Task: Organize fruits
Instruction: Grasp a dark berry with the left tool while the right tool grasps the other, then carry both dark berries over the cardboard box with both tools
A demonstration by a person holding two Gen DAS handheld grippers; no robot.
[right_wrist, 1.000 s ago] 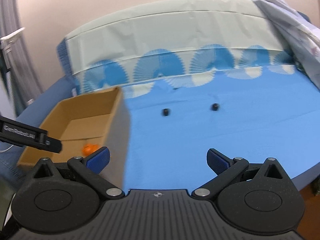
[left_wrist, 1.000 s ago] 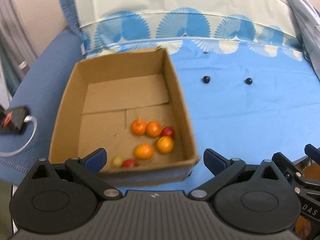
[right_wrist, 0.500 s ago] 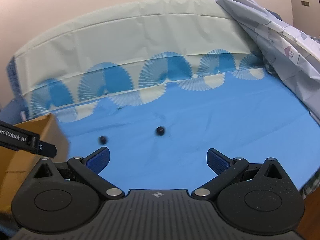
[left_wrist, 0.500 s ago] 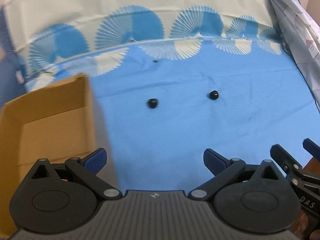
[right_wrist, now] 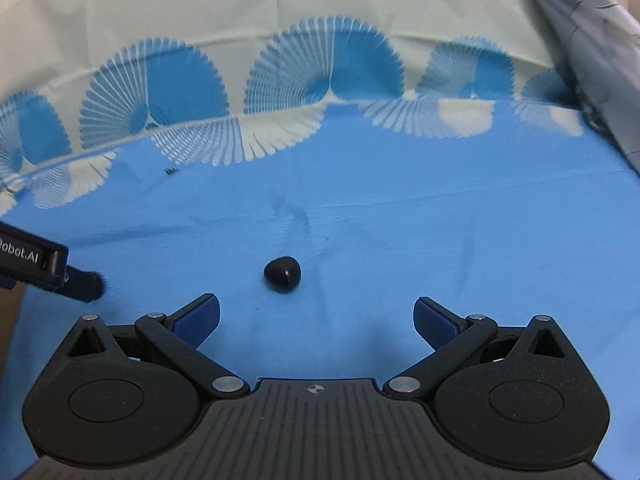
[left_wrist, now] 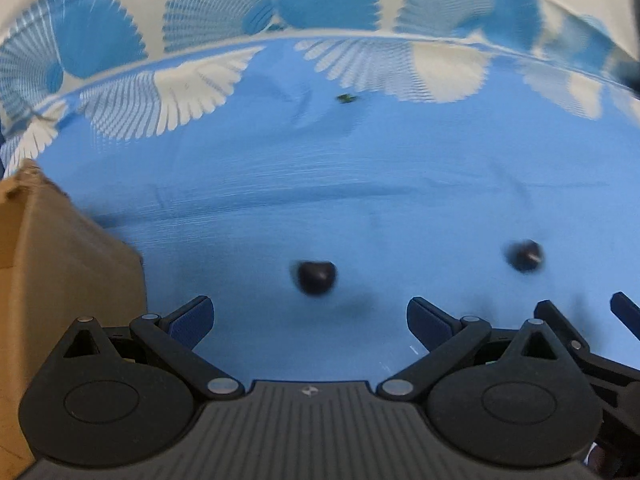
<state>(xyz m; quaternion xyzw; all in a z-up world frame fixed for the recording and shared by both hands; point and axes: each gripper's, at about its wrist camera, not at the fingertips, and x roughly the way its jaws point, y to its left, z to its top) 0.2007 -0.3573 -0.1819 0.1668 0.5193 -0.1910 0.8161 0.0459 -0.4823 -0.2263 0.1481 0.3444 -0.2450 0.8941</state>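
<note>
From the left wrist view, the left gripper (left_wrist: 310, 318) hangs low over a blue cloth (left_wrist: 360, 200) with its blue-padded fingers (left_wrist: 192, 318) spread wide and nothing between them. A dark fruit (left_wrist: 315, 277), blurred, lies on the cloth just ahead of the gap between the fingers. A second dark fruit (left_wrist: 523, 255) lies well off to the right. The corner of a cardboard box (left_wrist: 60, 272) stands at the left edge, beside the left finger. Farther back the cloth turns to a pale band printed with blue and white fans (left_wrist: 208, 40). A tiny green speck (left_wrist: 346, 98) sits near that border.

From the right wrist view, the right gripper (right_wrist: 316, 318) is likewise spread apart and empty above the same blue cloth (right_wrist: 440, 220). One dark fruit (right_wrist: 282, 274) rests just ahead of the fingers, slightly left of centre. Part of the left gripper (right_wrist: 48, 268) shows at the left edge. The fan-print band (right_wrist: 320, 60) rises behind, and a grey fabric (right_wrist: 592, 40) drapes down at the upper right.
</note>
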